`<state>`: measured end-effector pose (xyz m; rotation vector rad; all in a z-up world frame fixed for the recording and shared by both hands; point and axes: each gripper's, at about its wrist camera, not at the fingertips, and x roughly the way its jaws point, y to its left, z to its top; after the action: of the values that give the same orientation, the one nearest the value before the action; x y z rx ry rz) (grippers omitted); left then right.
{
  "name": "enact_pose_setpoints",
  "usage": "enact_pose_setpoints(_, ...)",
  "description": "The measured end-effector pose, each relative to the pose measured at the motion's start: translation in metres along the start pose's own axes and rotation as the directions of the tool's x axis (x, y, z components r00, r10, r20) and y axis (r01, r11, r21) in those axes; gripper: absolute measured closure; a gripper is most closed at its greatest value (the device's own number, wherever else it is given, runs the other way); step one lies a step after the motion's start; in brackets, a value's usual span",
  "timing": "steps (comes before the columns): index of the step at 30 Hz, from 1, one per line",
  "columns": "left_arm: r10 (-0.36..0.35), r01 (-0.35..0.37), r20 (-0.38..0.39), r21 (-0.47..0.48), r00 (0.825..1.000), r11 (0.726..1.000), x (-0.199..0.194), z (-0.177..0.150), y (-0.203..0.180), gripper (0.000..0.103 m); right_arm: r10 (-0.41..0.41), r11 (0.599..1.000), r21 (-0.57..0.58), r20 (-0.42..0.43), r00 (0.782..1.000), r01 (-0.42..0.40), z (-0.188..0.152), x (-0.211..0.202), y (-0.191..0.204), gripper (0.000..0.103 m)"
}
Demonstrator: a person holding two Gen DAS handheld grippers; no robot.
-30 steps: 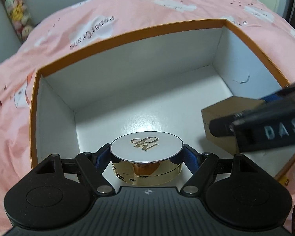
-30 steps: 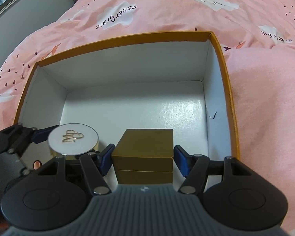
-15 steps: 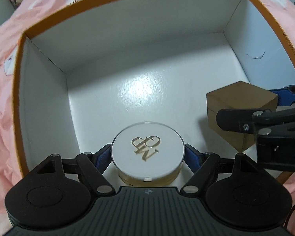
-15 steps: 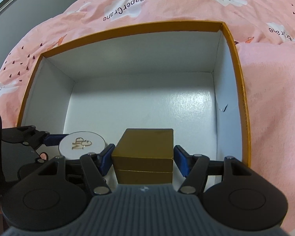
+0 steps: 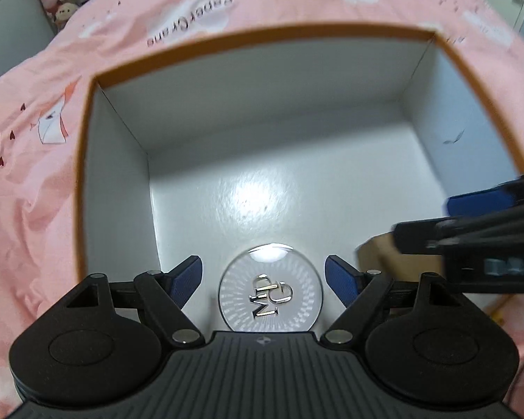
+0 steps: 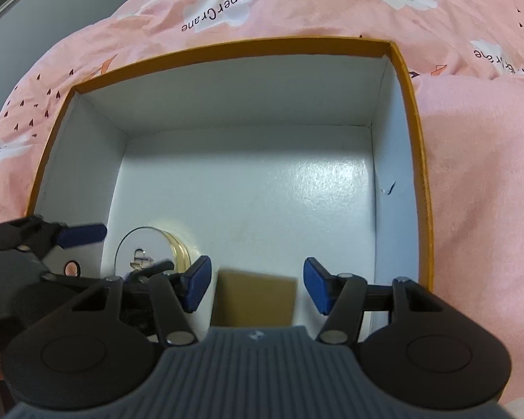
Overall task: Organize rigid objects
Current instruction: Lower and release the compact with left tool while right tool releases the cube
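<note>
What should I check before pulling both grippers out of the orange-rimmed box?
1. Round monogrammed case lies flat on the floor of the orange-rimmed box: ok.
2. Left gripper open, pads clear of the case: ok.
3. Small brown box settled on the floor: cannot tell, it is blurred.
4. Right gripper clear of the brown box: not ok. There are gaps on both sides, but the jaws are closing around it.
5. The two grippers clear of each other: cannot tell, they are close together.
</note>
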<state>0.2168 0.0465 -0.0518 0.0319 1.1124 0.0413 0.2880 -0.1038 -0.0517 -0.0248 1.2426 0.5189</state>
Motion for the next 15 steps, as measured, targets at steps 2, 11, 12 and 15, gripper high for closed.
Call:
enact_pose_setpoints(2, 0.014, -0.015, 0.046, 0.013, 0.999, 1.000, -0.013, -0.002, 0.001, 0.012, 0.012, 1.000, 0.006, -0.001, 1.000, -0.012, 0.000, 0.000, 0.001, 0.044)
enact_pose_setpoints(11, -0.021, 0.064, 0.284, -0.142, 0.959, 0.988, -0.073, -0.010, 0.035, 0.013, -0.013, 1.000, -0.013, -0.016, 1.000, 0.013, 0.001, -0.002, 0.007, 0.044)
enact_pose_setpoints(12, 0.007, 0.048, 0.304, -0.172, 0.953, 0.984, -0.076, -0.009, 0.038, 0.013, -0.014, 1.000, -0.025, -0.026, 1.000, 0.013, 0.000, 0.000, 0.009, 0.044)
enact_pose_setpoints(15, 0.078, 0.003, 0.343, -0.231, 0.936, 0.973, -0.083, -0.014, 0.048, 0.013, -0.025, 0.999, -0.042, -0.051, 0.998, 0.023, -0.003, 0.007, 0.012, 0.043)
